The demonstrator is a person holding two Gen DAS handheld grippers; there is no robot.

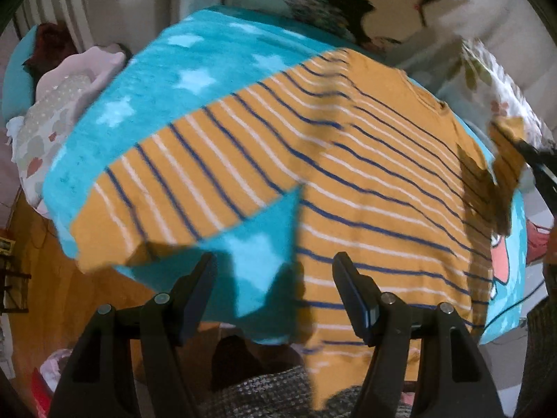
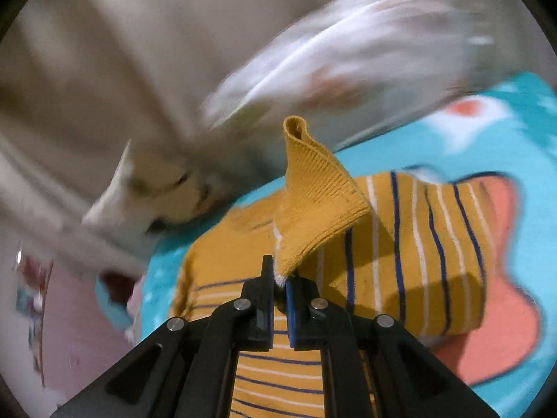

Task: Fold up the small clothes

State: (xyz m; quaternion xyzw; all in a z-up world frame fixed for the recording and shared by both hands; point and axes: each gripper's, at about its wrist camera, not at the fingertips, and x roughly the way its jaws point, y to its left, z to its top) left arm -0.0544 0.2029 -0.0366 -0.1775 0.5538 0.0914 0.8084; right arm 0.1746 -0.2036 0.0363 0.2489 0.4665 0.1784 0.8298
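Mustard-yellow striped shirt (image 1: 365, 160) with navy and white stripes, spread across a turquoise star-patterned blanket (image 1: 181, 69) on a bed, one long sleeve stretched out to the left

Left gripper (image 1: 275, 278) hovering above the shirt's lower edge, jaws spread wide, nothing between them

Right gripper (image 2: 280, 280) pinched closed on the ribbed cuff (image 2: 313, 202) of the other sleeve, lifting it clear so the cuff stands up above the fingers, sleeve fabric bent over beside the shirt body

Floral pillows (image 1: 480, 80) just beyond the shirt at the far edge of the blanket; wooden floor (image 1: 52, 278) below the bed on the left
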